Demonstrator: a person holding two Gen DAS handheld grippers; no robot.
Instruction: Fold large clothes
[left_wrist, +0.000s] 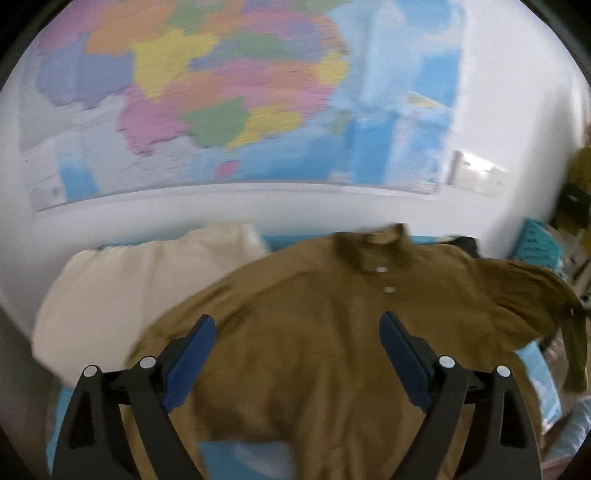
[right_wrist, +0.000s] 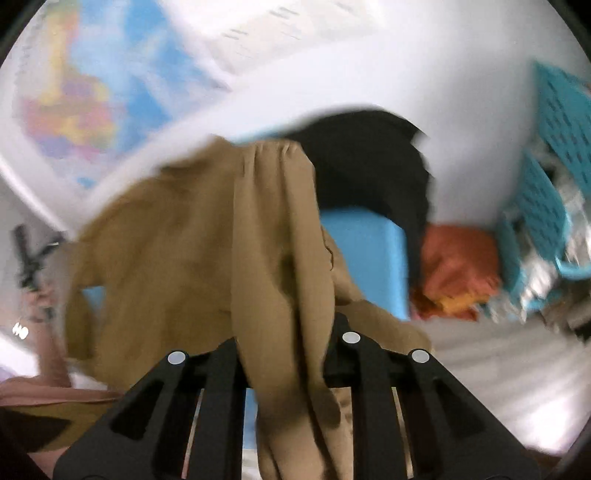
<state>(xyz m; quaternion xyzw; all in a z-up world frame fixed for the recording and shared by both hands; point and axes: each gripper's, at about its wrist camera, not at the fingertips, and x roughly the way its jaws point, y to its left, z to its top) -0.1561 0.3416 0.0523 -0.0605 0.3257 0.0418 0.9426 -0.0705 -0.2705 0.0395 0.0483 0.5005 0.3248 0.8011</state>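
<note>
A brown button-up shirt (left_wrist: 332, 280) lies spread front-up on a light blue surface (left_wrist: 236, 458), its collar toward the wall. My left gripper (left_wrist: 297, 321) hovers over the shirt's body, open wide, with nothing between its blue pads (left_wrist: 192, 362). In the right wrist view, a bunched fold of the same brown shirt (right_wrist: 184, 240) runs up between the black fingers of my right gripper (right_wrist: 284, 339). That gripper is shut on it, and the cloth hangs lifted off the blue surface (right_wrist: 362, 251). Both views are motion-blurred.
A cream garment (left_wrist: 122, 288) lies left of the shirt. A black garment (right_wrist: 369, 158) sits behind it by the white wall. An orange cloth (right_wrist: 458, 258) and teal baskets (right_wrist: 546, 206) are on the right. A coloured map (left_wrist: 221, 92) hangs on the wall.
</note>
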